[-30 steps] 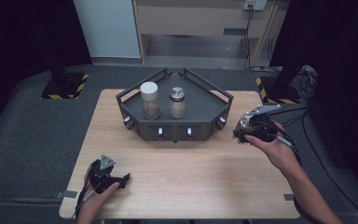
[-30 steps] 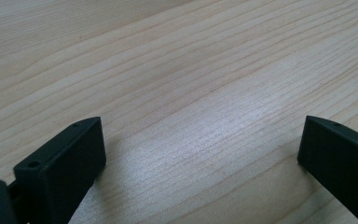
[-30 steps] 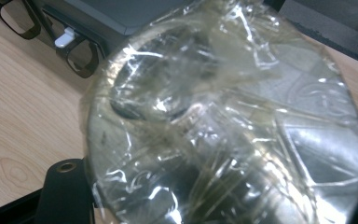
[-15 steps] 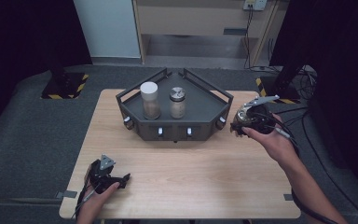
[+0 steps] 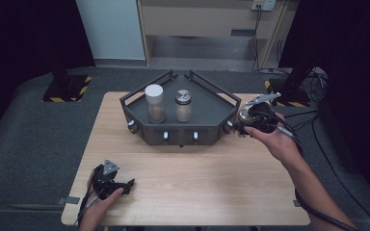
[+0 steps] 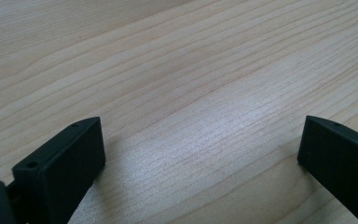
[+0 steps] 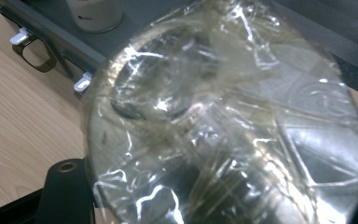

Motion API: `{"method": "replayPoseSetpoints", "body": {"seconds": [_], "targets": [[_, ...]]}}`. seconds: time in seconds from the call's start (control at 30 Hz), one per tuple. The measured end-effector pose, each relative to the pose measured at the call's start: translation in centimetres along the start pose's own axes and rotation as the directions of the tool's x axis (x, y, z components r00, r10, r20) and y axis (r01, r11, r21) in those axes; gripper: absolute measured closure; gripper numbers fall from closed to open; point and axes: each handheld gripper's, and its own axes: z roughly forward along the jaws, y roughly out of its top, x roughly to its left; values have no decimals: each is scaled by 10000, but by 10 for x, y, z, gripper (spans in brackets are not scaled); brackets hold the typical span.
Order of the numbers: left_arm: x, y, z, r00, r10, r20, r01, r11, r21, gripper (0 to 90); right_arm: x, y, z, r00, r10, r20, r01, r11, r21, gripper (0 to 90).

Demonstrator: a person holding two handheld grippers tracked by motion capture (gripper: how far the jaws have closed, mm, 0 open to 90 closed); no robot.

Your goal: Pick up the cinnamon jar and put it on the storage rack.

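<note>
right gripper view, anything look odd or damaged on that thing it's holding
The round silvery lid-like object clamped in the right gripper is wrapped in crinkled, yellowish clear film or tape, which looks makeshift. I see no clear damage. On the dark grey tray, both jars stand upright.

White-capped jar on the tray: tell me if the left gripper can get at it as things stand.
Probably yes. The left gripper rests open on the table, and bare wood lies between it and the tray. The white-capped jar stands at the tray's near left, apart from the metal-lidded jar.
</note>
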Motion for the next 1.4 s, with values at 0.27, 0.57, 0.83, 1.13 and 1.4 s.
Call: {"method": "replayPoseSetpoints", "body": {"seconds": [0.27, 0.57, 0.83, 1.13, 1.4], "targets": [[0, 0, 0, 10000, 4, 10, -4, 10000, 4, 0, 2, 11, 6, 9999, 133, -110, -134, 9999, -108, 312], [0, 0, 0, 10000, -2, 15, 2, 10000, -7, 0, 2, 28, 10, 9995, 327, -13, -327, 9991, -285, 312], [0, 0, 0, 10000, -1, 14, 1, 10000, -5, 0, 8, 47, 18, 9999, 44, 160, -42, 9999, -151, 312], [0, 0, 0, 10000, 3, 17, -3, 10000, -5, 0, 15, 63, 31, 9997, -22, 229, 25, 9999, -99, 312], [0, 0, 0, 10000, 7, 15, -7, 10000, 10, 0, 15, 75, 40, 9997, 13, 227, -12, 10000, -41, 312]]}}
